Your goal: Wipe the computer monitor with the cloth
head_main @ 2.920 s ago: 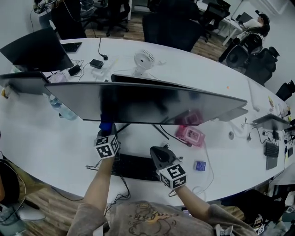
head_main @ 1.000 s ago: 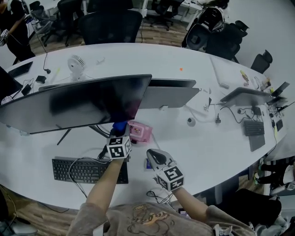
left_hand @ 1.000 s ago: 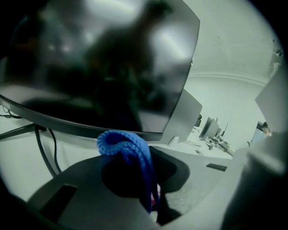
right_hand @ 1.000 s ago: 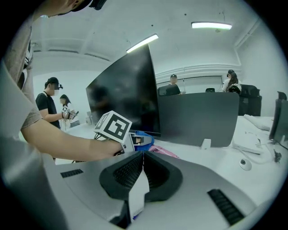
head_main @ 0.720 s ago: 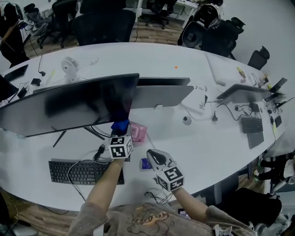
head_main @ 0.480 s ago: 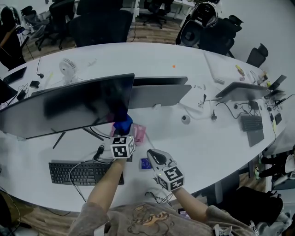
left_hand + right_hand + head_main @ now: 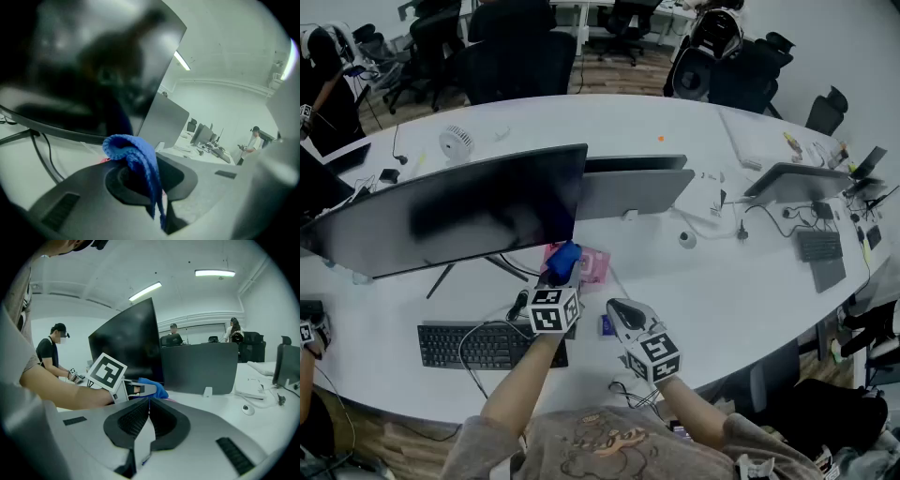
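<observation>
Left gripper (image 7: pixel 562 274), centre of head view: jaws clamped on a blue cloth (image 7: pixel 566 253), which bunches up above them. The cloth sits just below the lower right corner of the monitor (image 7: pixel 450 217); contact cannot be confirmed. Right gripper (image 7: pixel 620 309), lower centre: jaws pressed together, holding nothing.

No writing, brand, number or sign can be read in any view. The only printed marks are the black-and-white square patterns on the marker cubes of the left gripper (image 7: pixel 564 268) and the right gripper (image 7: pixel 618 309), and these are coded squares, not letters or digits. The key legends on the keyboard (image 7: pixel 487 345) are too small to read, and any print on the pink packet (image 7: pixel 592 263) is too blurred.
</observation>
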### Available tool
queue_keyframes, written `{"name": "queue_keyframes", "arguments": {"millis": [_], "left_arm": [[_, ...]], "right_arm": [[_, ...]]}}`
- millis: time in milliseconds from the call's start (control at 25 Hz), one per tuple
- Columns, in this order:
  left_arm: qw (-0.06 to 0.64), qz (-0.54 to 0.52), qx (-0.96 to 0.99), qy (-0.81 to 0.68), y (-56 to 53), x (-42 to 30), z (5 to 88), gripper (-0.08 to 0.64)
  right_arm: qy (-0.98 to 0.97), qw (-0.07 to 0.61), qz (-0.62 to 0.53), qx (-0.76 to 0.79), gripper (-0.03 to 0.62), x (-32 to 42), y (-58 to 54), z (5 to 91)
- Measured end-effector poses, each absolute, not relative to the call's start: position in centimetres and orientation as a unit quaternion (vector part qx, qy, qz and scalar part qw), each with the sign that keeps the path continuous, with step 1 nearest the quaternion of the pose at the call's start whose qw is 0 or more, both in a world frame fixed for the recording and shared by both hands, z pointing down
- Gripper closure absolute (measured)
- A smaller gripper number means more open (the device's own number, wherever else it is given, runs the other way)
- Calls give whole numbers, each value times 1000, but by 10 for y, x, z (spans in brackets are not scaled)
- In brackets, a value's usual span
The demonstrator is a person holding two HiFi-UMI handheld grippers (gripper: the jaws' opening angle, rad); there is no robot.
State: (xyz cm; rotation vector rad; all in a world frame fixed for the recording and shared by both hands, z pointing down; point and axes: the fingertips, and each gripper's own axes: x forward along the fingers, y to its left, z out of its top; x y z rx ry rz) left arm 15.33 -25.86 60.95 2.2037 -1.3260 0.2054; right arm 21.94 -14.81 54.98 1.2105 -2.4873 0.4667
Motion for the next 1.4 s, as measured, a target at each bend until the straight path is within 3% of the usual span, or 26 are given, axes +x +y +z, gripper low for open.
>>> {"name": "queue_keyframes", "arguments": {"millis": [960,1400], "left_arm": [[132,81,825,-543,-89,-26,468,512],[133,65,823,-549,-42,-92,454,512]], "right_arm": [[-924,102,120,347,569,71,-84,491],[-939,98,110,312,569,22,-57,468]]}}
